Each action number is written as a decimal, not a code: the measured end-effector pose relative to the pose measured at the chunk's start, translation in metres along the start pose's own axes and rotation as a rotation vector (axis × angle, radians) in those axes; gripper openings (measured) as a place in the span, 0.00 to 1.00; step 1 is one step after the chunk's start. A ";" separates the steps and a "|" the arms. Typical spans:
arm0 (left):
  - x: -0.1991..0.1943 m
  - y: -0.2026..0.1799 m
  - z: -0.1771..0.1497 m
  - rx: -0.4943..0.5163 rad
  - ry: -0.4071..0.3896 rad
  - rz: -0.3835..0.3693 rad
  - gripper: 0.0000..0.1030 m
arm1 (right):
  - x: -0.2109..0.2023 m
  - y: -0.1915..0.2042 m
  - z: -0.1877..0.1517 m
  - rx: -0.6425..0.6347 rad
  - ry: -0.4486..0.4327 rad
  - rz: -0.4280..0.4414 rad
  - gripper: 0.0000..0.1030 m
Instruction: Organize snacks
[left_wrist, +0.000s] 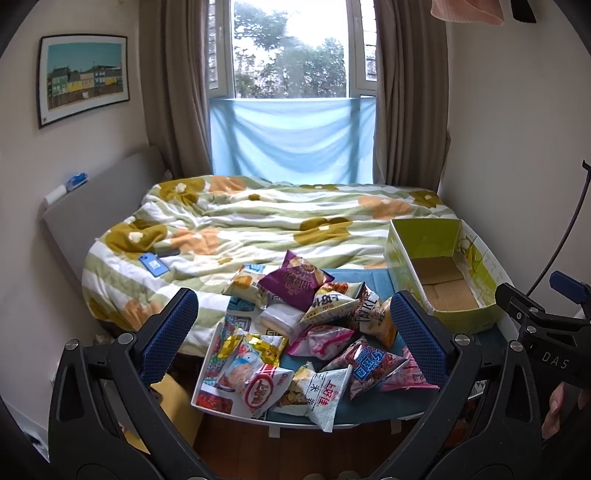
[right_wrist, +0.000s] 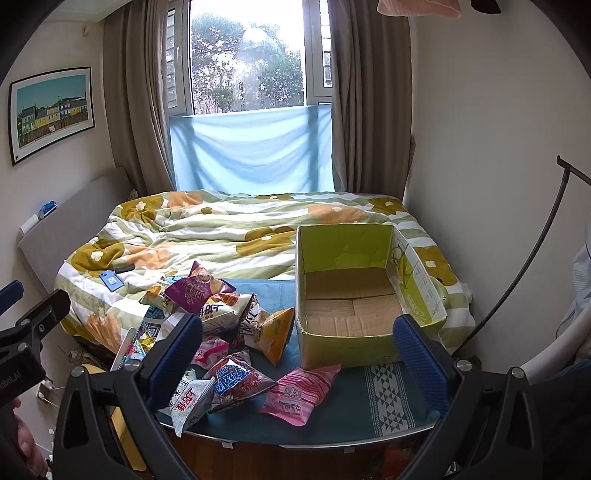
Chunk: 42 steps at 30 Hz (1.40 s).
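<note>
Item: snack pile (left_wrist: 306, 332), heaped on the left half of a desk (right_wrist: 332, 417) with a dark teal cloth, at the foot of the bed (left_wrist: 258, 218).

Contents seen:
- purple chip bag (left_wrist: 295, 280), topmost, at the far side of the heap
- pink wrapped pack (right_wrist: 299, 391), lying flat and a little apart from the heap, just in front of the box
- white pyramid-shaped bag (left_wrist: 327, 395) with red lettering, overhanging the near desk edge
- red-and-blue bag (left_wrist: 371, 365), puffed
- orange-yellow bag (right_wrist: 275, 332), leaning close to the box's left wall
- gold-trimmed pack (left_wrist: 255, 350) at the near left

Container: open cardboard box (right_wrist: 347, 295), green-yellow outside, bare brown inside, on the right half of the desk with its far end over the bed.

Left wrist view only: the full left side of the heap, with a white red-logo packet (left_wrist: 260, 391) and printed sheets beneath. Right wrist view only: the whole box floor and the cloth's white patterned band (right_wrist: 388, 395).

Left gripper (left_wrist: 295, 343): fingers spread wide, nothing between them, hanging in front of the heap.
Right gripper (right_wrist: 299, 365): fingers spread wide, nothing held, framing the pink pack and the box front.

Also: blue card (left_wrist: 153, 264) on the floral duvet; framed picture (left_wrist: 83, 77) on the left wall.
</note>
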<state>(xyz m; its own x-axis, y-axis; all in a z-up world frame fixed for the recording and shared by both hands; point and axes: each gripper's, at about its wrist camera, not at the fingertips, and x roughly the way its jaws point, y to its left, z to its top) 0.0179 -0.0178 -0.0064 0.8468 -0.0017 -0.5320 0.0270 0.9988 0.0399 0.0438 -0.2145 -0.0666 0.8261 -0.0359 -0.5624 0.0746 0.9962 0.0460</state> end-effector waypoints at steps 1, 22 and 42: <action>0.000 0.000 0.000 -0.001 0.000 0.000 1.00 | 0.000 0.000 0.000 0.000 0.000 0.000 0.99; 0.000 0.002 -0.001 -0.005 0.001 -0.007 1.00 | 0.000 -0.001 0.001 -0.001 0.002 -0.001 0.99; 0.035 0.016 -0.027 0.023 0.157 -0.095 1.00 | 0.020 -0.006 -0.012 0.059 0.081 -0.018 0.99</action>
<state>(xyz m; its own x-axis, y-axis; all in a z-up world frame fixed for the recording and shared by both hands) 0.0337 -0.0009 -0.0468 0.7465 -0.0863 -0.6598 0.1163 0.9932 0.0016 0.0535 -0.2201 -0.0881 0.7765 -0.0447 -0.6286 0.1239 0.9888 0.0828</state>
